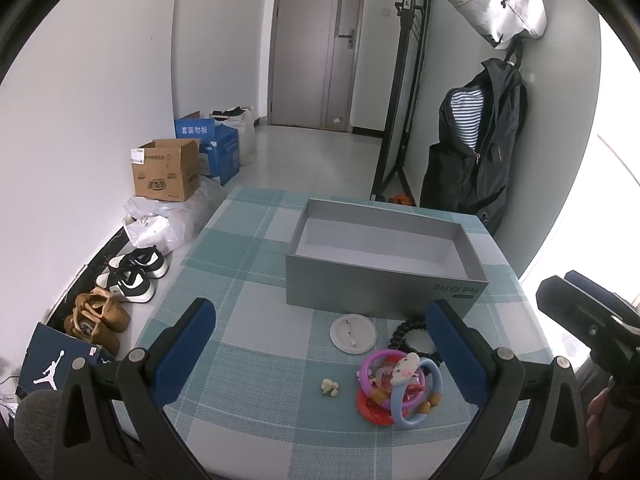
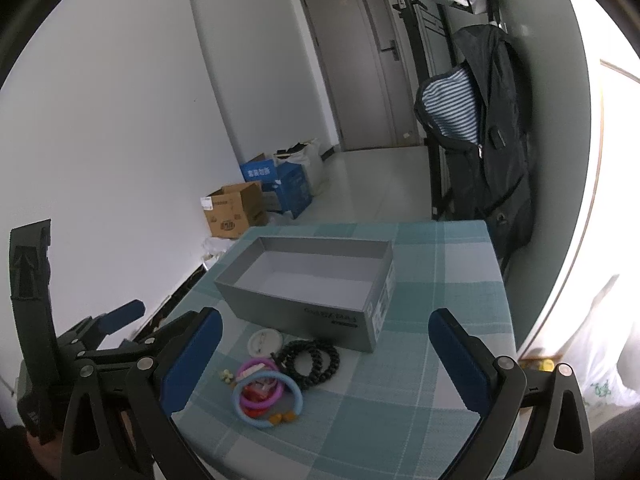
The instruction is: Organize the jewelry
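An open, empty grey box point(image 1: 384, 268) point(image 2: 316, 284) stands on the teal checked tablecloth point(image 1: 248, 360). In front of it lies a pile of jewelry: a blue ring point(image 1: 434, 396) point(image 2: 266, 400), a purple ring point(image 1: 384, 360) point(image 2: 256, 364), a red ring point(image 1: 370, 410), a black beaded bracelet point(image 1: 400, 330) point(image 2: 312, 360), a white round lid point(image 1: 353, 333) point(image 2: 264, 342) and a small pale flower piece point(image 1: 330, 387) point(image 2: 226, 376). My left gripper point(image 1: 320, 352) is open and empty above the pile. My right gripper point(image 2: 326, 352) is open and empty, also above it.
Shoes point(image 1: 132, 276), cardboard boxes point(image 1: 166, 174) and plastic bags point(image 1: 160, 224) lie on the floor to the left of the table. A dark jacket point(image 1: 476, 148) hangs at the far right beside a mirror stand. The right gripper's body shows at the right edge of the left wrist view point(image 1: 588, 320).
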A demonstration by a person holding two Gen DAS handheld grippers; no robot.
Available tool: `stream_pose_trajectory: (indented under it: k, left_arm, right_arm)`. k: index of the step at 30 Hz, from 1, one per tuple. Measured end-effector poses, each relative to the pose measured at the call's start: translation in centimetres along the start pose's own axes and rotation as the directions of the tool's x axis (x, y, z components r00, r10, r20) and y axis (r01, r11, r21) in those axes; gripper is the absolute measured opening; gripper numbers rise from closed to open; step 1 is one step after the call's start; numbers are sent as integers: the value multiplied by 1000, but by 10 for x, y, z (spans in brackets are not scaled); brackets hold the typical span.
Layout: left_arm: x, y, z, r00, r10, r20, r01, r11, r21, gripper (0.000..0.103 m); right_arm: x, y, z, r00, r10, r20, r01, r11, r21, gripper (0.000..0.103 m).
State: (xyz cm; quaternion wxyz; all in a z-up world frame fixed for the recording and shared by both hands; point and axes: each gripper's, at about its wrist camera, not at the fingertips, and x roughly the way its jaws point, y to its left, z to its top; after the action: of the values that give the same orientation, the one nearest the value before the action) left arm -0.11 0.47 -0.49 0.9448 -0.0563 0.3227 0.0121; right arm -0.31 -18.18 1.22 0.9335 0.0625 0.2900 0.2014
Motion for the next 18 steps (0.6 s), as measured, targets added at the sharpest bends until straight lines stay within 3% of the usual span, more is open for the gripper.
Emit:
stream_pose_trajectory:
  k: [18]
  left_arm:
    - [0, 3, -2, 1000, -18, -9, 18, 1000, -12, 102]
  right_arm:
    - [0, -4, 2, 1000, -7, 4, 7, 1000, 11, 103]
